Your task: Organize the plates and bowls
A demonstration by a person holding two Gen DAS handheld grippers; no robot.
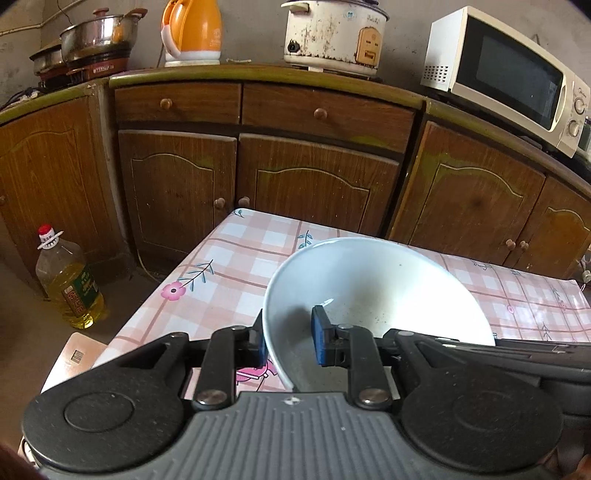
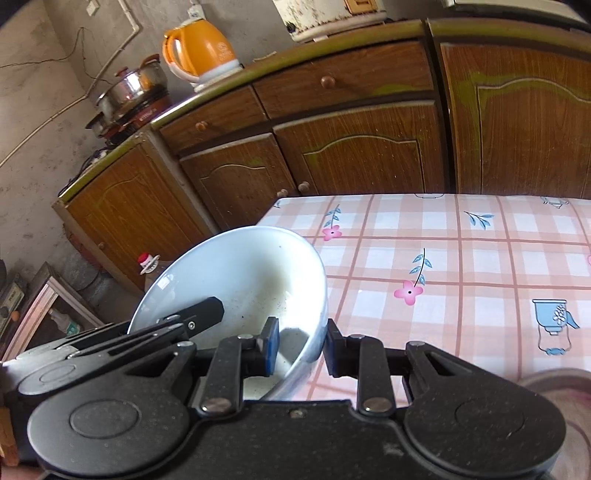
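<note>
A: Where is the white bowl (image 1: pixel 373 291) held, and by what?

B: It is carried tilted above the near left corner of the checked surface (image 1: pixel 229 266), clear of the cloth; its left rim is clenched by the left claw (image 1: pixel 288 339), one blue pad outside the wall and one inside; its right rim is pinched in the same way by the right claw (image 2: pixel 301 349); so both claws are closed on the one bowl, from opposite sides.

A: Which relation is the coming move judged to turn on?

B: The bowl lies straight ahead of both claws and between them, its open mouth turned towards the cameras and its far rim raised; neither hand can be called nearer, since each holds its own side; a level set-down would probably call for the far rim to be lowered by both hands together.

A: What is seen beyond the bowl?

B: Past the bowl the surface is bare in both views; behind it stand the wooden cabinets (image 1: pixel 314 192), with an orange kettle (image 1: pixel 194 31), a rice cooker (image 1: pixel 332 33) and a microwave (image 1: pixel 506 74) on top; left of the bowl, down on the floor, an oil bottle (image 1: pixel 68 280) is seen; no plates or other bowls are in view, so a destination cannot be told.
</note>
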